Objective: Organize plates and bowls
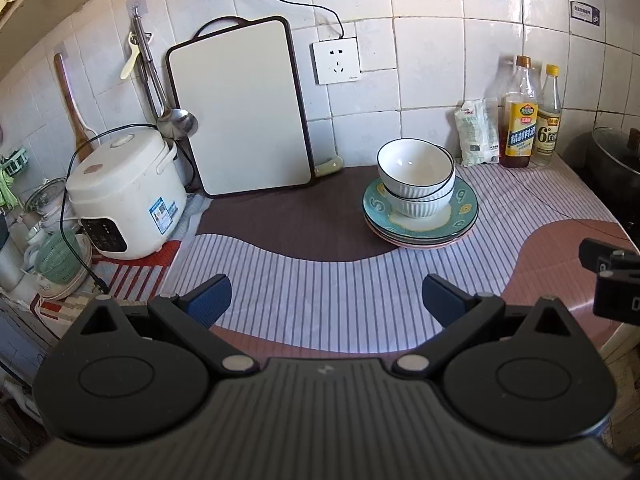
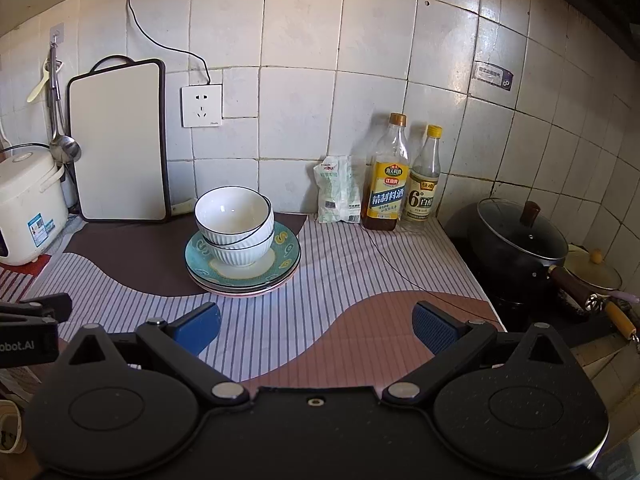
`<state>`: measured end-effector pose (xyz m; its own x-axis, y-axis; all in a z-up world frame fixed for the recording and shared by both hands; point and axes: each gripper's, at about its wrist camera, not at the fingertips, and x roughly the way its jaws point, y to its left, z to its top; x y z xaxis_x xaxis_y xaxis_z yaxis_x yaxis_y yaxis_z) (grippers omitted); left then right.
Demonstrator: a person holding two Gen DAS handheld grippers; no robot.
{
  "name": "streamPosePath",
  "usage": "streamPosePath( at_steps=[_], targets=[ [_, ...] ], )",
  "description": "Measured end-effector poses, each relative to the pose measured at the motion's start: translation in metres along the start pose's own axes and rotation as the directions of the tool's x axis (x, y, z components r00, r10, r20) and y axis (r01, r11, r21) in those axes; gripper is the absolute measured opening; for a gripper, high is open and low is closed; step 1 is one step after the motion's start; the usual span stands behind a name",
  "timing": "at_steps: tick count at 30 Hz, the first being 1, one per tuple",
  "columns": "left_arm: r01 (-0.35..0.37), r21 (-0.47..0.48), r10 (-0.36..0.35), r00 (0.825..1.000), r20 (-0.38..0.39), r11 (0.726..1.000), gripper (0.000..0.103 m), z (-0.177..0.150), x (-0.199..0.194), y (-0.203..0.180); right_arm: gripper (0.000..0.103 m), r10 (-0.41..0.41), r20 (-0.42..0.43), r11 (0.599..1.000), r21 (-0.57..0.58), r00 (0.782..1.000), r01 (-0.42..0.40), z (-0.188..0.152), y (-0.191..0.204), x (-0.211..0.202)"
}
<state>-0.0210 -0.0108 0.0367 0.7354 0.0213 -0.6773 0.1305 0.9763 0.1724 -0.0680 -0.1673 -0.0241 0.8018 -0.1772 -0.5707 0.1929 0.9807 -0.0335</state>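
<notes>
We find the left gripper (image 1: 326,300) with its jaws spread wide and nothing between them, held above the striped cloth (image 1: 320,280) at the near edge of the counter. The right gripper (image 2: 316,328) is likewise spread apart and empty (its blue pads (image 2: 198,330) show bare).

The bowls (image 1: 416,172), two white ribbed ones with dark rims, sit nested, the upper one tilted in the lower. They rest on the plates (image 1: 420,226), a stack with a teal patterned plate on top and a pink one at the bottom. This stack stands on the cloth toward the tiled wall, well apart from both grippers.

Beside it we note a cutting board (image 1: 240,108) leaning on the wall, a rice cooker (image 1: 124,192) to the left, and two bottles (image 2: 404,176) to the right, with a lidded wok (image 2: 516,240) beyond.
</notes>
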Motion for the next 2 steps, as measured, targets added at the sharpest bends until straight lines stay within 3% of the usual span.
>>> streamPosePath(
  at_steps=[2],
  targets=[
    [0.017,-0.008,-0.018,1.000,-0.017,1.000,0.103,0.0004,0.0015,0.0017,0.103,-0.002,-0.001,1.000,0.001,1.000,0.002,-0.0004,-0.0006,-0.0001]
  ],
)
